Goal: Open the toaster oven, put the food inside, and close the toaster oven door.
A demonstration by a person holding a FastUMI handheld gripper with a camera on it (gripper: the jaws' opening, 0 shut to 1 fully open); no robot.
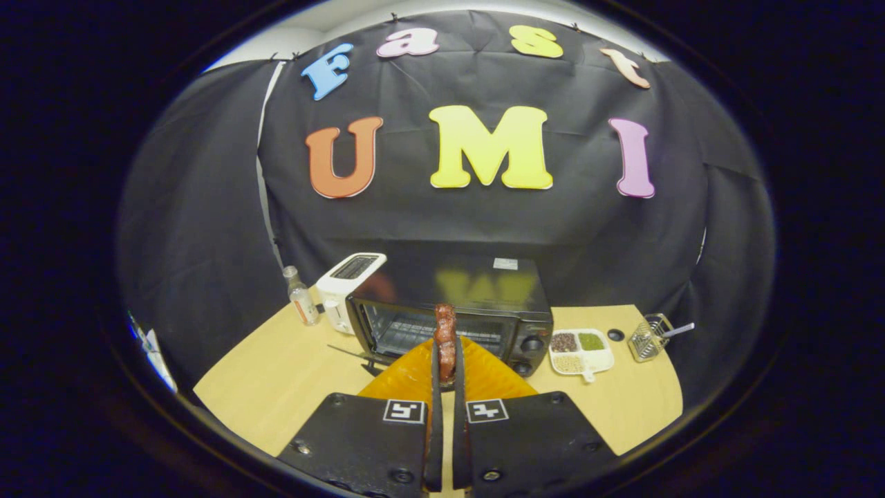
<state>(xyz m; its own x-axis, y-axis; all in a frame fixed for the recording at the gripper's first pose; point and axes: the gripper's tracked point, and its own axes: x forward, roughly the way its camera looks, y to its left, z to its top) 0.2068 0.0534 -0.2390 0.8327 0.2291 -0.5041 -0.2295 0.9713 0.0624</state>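
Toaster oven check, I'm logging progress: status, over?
Claw shut on the reddish-brown food strip, held upright. Toaster oven door down, rack showing, food not yet in. Orange plate beneath the fingers, path ahead unobstructed.

**Oven mid-table, door down**

The toaster oven [453,304] is sitting mid-table [276,373], its open door [415,373] lying toward the gripper [446,370], whose fingers are pinching the food [445,339]. A toaster [346,287] and bottle [302,297] are standing left; a divided dish [581,351] and wire basket [650,337] are lying right.
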